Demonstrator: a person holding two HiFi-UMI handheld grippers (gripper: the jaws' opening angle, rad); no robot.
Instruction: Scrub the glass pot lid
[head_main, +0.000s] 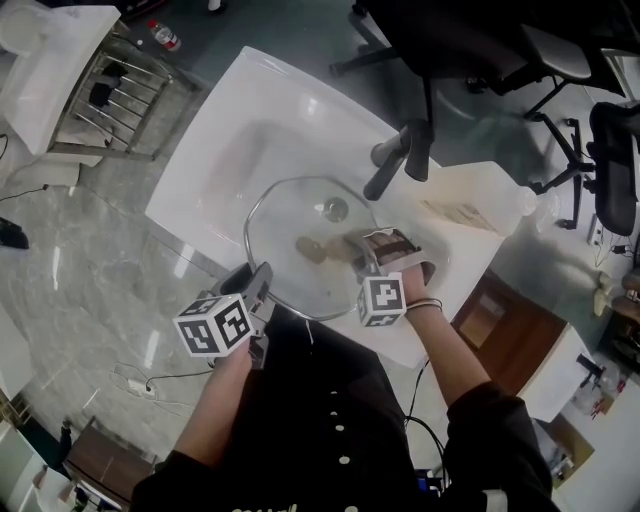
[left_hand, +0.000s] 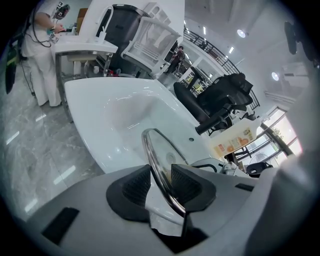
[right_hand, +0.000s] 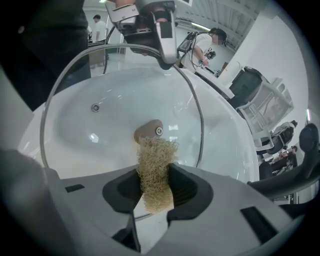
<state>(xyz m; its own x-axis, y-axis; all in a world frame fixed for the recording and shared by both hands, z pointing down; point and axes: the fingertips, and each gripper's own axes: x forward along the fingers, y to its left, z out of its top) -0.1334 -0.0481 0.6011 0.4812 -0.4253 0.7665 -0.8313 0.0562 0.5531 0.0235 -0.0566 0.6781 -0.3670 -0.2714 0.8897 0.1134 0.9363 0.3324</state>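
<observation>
Glass lid (head_main: 300, 235) hangs mid-frame over the sink (head_main: 250, 130), its lower-left rim pinched by the left tool (head_main: 262, 282). The right tool (head_main: 385, 250), clamping a fibrous pad (right_hand: 155, 170), meets it from the right, just short of the knob (right_hand: 148, 130).

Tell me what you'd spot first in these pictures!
A big glass pot lid is held over the white sink, its metal rim pinched in the left tongs. The right tongs grip a scratchy tan scrubber, right by the lid's brown knob in the middle.
</observation>
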